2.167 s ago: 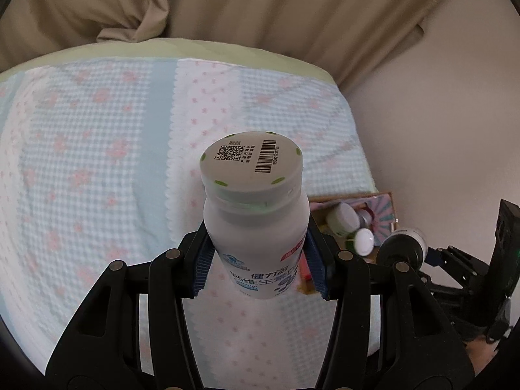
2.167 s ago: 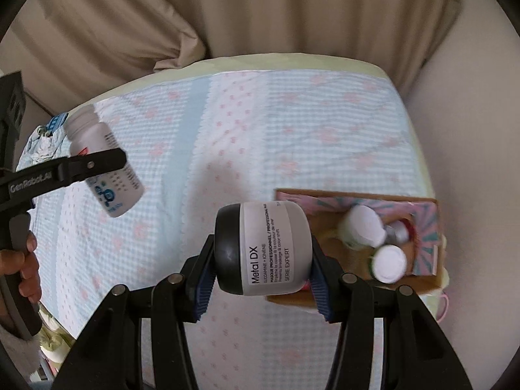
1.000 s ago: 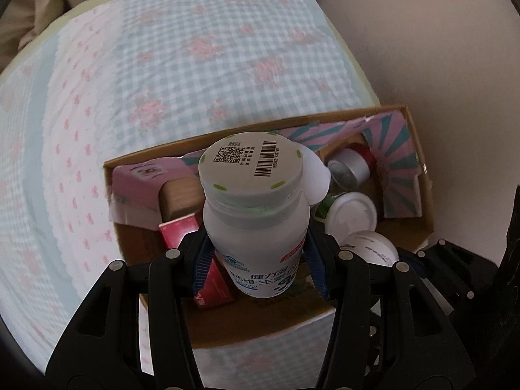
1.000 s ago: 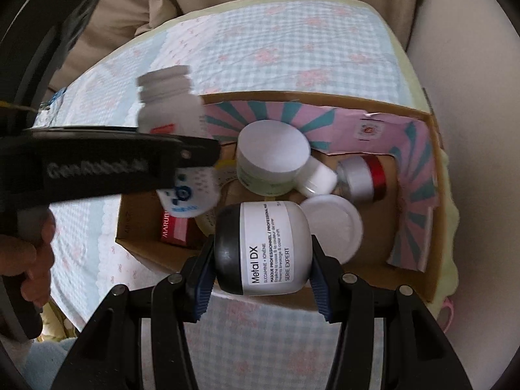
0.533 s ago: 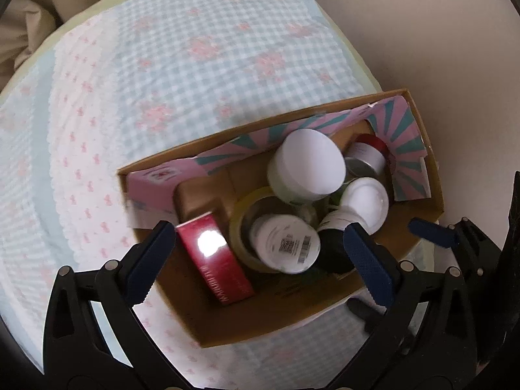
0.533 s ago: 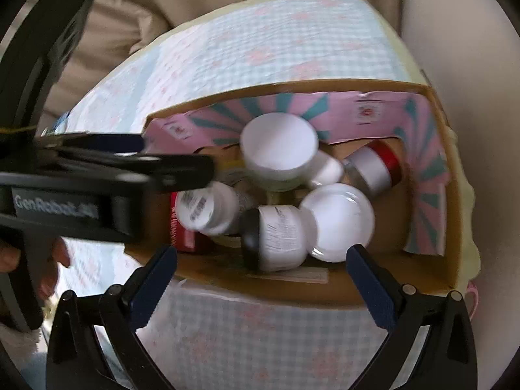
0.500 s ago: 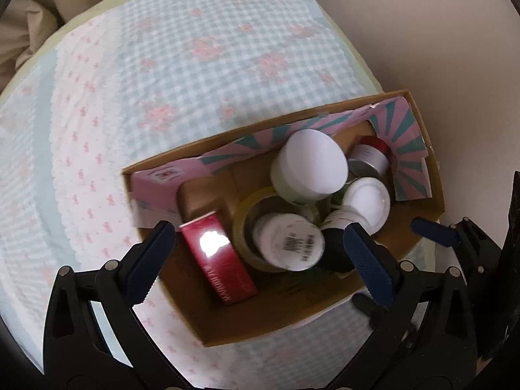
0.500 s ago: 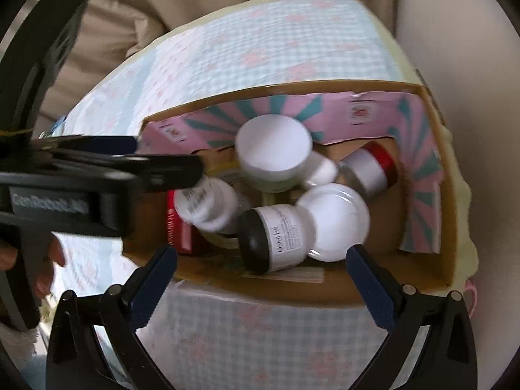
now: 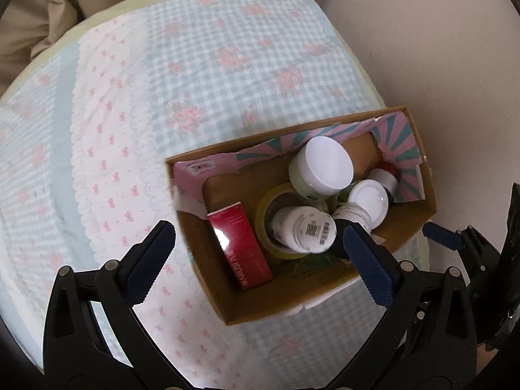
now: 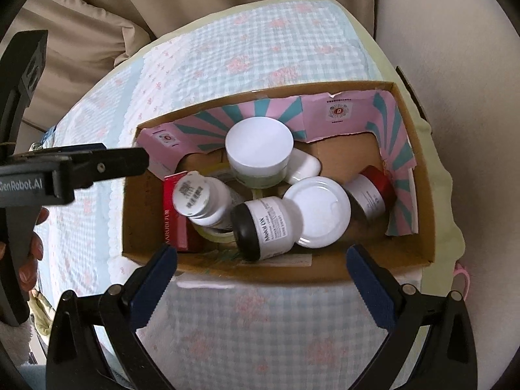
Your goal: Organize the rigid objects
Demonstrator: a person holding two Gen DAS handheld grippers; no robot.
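A cardboard box [image 9: 325, 295] [image 10: 419, 169] with pink and teal flaps sits on the checked bedspread. Inside lie the white vitamin bottle [image 9: 305, 227] [image 10: 200, 203], the black-capped Metal DX jar [image 10: 265, 230] [image 9: 352, 216], a red carton [image 9: 240, 247] [image 10: 174, 217], a tape roll [image 9: 268, 208], a white-lidded green jar [image 9: 320, 165] [image 10: 258, 151], a white lid [image 10: 317, 216] and a red-capped silver jar [image 10: 370, 195]. My left gripper [image 9: 256, 253] is open and empty above the box's near left side. My right gripper [image 10: 261, 276] is open and empty above the box's near wall.
The pale blue and pink checked bedspread [image 9: 195, 65] covers the bed around the box. Beige curtains [image 10: 97, 16] hang behind, and a cream wall [image 9: 438, 48] is close on the right. The left gripper's body [image 10: 48, 175] reaches in at the left of the right wrist view.
Both grippers opened and let go: the vitamin bottle and the Metal DX jar dropped into the box. Both grippers have since drawn back a little from the box.
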